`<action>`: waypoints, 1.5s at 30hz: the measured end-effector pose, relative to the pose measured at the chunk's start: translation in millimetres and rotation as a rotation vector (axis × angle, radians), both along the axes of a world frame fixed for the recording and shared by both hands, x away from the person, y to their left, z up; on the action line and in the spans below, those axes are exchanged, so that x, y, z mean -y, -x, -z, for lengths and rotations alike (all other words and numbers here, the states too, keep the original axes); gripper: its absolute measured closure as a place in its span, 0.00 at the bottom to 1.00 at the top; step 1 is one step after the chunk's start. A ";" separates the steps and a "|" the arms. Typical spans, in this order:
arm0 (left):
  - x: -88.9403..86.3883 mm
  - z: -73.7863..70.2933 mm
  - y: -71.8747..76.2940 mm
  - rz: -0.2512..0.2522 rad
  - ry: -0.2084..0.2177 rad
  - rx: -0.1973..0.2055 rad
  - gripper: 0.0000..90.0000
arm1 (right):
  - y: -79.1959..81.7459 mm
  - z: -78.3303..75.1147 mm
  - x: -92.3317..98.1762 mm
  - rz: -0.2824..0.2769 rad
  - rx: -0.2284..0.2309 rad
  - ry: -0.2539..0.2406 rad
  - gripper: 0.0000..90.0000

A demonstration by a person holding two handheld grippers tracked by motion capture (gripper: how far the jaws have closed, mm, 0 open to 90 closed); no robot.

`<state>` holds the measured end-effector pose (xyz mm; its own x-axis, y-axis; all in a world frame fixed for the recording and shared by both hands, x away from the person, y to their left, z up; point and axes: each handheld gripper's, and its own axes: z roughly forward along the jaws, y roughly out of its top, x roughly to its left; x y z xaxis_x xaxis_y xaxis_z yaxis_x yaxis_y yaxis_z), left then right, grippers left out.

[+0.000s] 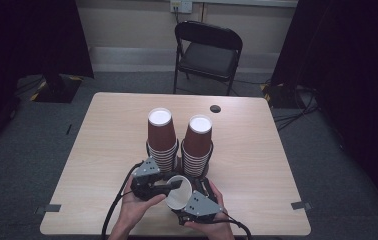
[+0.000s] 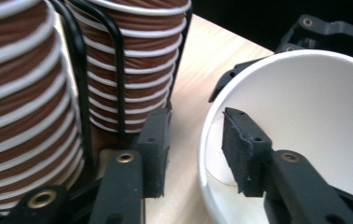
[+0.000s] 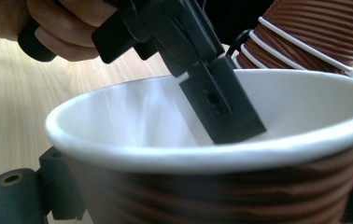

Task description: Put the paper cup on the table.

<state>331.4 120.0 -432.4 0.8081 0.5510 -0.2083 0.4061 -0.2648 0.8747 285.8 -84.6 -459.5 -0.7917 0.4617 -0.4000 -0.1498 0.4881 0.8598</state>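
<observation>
Single brown ribbed paper cup with white inside (image 1: 178,192) sits at table's near edge, in front of two wire-held stacks of matching brown cups (image 1: 162,135). Right gripper (image 1: 189,194) clamps cup body, jaws wide around it. Left gripper (image 1: 175,185) straddles rim, one jaw inside, one outside, parted, not pinching. Step: handover/separating cup. Next move probably needs left clear of rim before right carries cup.

A light wooden rectangular table (image 1: 112,145) stands on grey carpeted floor (image 1: 22,165); a black folding metal chair (image 1: 207,52) sits beyond the table's far edge, against a pale wall (image 1: 127,22), with dark curtains (image 1: 22,35) flanking either side.
</observation>
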 end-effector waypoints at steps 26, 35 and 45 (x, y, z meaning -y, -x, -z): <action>-33.1 9.0 2.3 -0.173 0.135 0.053 0.23 | -17.0 0.9 27.4 0.075 -0.176 -0.135 0.12; -41.9 12.2 9.7 -0.205 0.126 0.129 0.19 | -22.3 0.1 46.2 0.132 -0.208 -0.203 0.11; -45.3 25.3 15.2 -0.288 0.066 0.205 0.17 | -27.5 -8.4 70.3 0.194 -0.209 -0.292 0.11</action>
